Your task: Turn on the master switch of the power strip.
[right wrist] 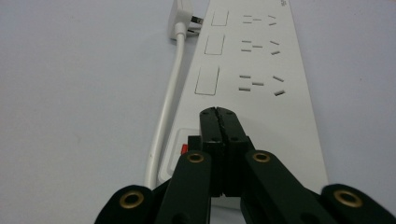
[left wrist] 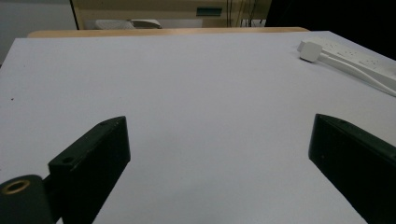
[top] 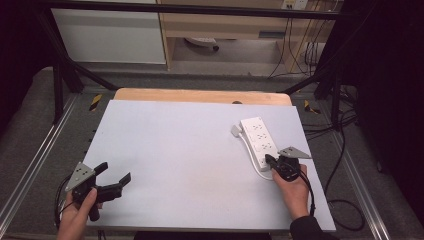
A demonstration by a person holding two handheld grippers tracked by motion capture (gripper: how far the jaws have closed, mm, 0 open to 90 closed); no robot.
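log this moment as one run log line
left gripper: open, over bare table | right gripper: shut, tips above power strip near its switch end | plug: beside strip

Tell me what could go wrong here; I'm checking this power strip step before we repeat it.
The right hand-held gripper, shut, sits over the power strip beside its red switch; it could slip past the switch. One-ended pressure might skid the strip, since the left hand-held gripper is open and far away. The cord could snag.

The power strip (top: 259, 140) lies at the table's (top: 175, 150) right, its plug (top: 235, 131) seemingly just left of it.
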